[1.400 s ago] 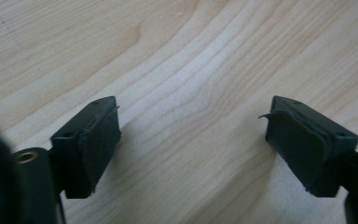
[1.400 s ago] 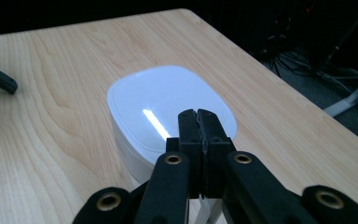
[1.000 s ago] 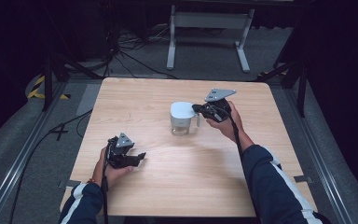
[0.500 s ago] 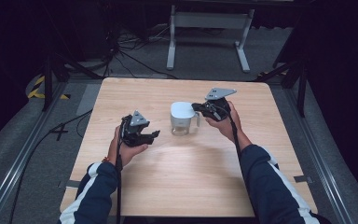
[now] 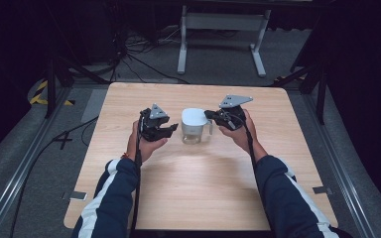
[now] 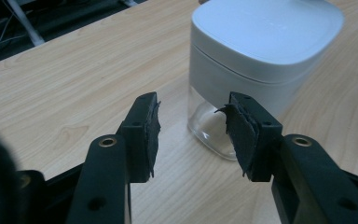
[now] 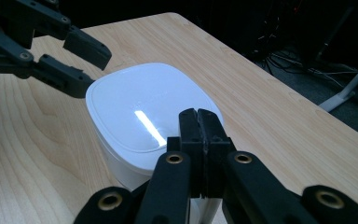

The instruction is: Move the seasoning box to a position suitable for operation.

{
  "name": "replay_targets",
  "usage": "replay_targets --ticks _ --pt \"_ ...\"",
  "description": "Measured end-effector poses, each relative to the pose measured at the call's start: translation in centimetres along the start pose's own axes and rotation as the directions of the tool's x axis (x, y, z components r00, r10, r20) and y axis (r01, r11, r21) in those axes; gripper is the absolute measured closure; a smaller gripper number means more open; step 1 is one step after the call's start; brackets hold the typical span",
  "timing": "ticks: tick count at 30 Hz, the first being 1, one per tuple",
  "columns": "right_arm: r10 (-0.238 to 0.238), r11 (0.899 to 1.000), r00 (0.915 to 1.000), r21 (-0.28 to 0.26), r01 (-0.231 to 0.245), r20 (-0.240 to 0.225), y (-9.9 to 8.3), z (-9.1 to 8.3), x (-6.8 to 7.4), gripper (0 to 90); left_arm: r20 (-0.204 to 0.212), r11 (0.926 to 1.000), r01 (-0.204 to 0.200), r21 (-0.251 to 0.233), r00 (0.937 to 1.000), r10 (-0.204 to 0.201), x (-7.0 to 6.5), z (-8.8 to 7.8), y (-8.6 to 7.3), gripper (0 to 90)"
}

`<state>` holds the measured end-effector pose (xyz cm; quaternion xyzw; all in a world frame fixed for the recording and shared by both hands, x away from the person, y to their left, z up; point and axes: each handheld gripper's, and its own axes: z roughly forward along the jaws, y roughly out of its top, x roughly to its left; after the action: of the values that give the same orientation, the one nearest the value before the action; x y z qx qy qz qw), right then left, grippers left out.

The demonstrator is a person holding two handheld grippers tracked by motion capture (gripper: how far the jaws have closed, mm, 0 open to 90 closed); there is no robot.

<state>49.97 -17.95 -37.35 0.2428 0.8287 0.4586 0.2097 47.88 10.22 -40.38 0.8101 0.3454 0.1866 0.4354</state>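
A clear container with a white lid (image 5: pixel 194 124) (image 6: pixel 261 51) (image 7: pixel 140 116) stands upright in the middle of the wooden table (image 5: pixel 188 188). My left gripper (image 5: pixel 172 130) (image 6: pixel 193 135) (image 7: pixel 86 65) hovers just left of it, pointing at its side. Its jaws have just been closing but remain open, with nothing between them. My right gripper (image 5: pixel 209 115) (image 7: pixel 199 135) is at the container's right side, level with the lid's rim, its pads pressed together. A clear handle (image 5: pixel 209 130) sticks out there; whether the pads pinch it I cannot tell.
The table's far edge lies well behind the container. Beyond it a grey metal stand (image 5: pixel 223 22) and loose cables (image 5: pixel 129 49) sit on the floor. Yellow-black tape (image 5: pixel 42 91) marks the floor at the left. Both forearms come in from the near edge.
The left gripper has moved up and to the right from the front left of the table to beside the container, and its jaws have narrowed. The right gripper and container have stayed put.
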Motion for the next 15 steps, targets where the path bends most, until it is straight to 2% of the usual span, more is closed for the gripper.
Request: replay_targets --ticks 5,6,9,10,12,15 --pt "-0.006 1.000 1.0000 0.014 0.006 0.001 0.3 0.1 0.0 90.0 -0.009 1.0000 0.006 0.008 0.9999 -0.005 0.5 0.5 0.3 62.0" --pt "-0.008 1.000 1.0000 0.017 0.008 0.004 0.3 0.2 0.0 90.0 -0.017 1.0000 -0.003 0.007 0.9999 0.003 0.6 0.8 0.3 62.1" --pt "-0.001 1.000 1.0000 0.017 0.001 -0.003 0.4 0.3 0.0 90.0 -0.014 0.9998 0.016 0.014 0.9998 -0.015 0.6 1.0 0.2 62.1" --pt "0.003 1.000 0.9999 0.013 -0.003 -0.010 0.4 0.4 -0.1 90.0 -0.015 0.9999 0.003 0.017 0.9999 -0.003 0.8 1.1 0.2 62.1" --pt "0.004 1.000 0.9999 0.021 -0.004 0.010 0.4 0.4 -0.2 90.0 -0.014 0.9998 0.017 0.010 0.9998 -0.017 0.7 1.2 0.2 61.2" --pt "0.017 1.000 0.9998 0.013 -0.017 0.013 0.1 0.1 -0.4 90.0 -0.016 1.0000 0.006 -0.001 0.9999 -0.006 0.8 1.0 0.3 60.5"
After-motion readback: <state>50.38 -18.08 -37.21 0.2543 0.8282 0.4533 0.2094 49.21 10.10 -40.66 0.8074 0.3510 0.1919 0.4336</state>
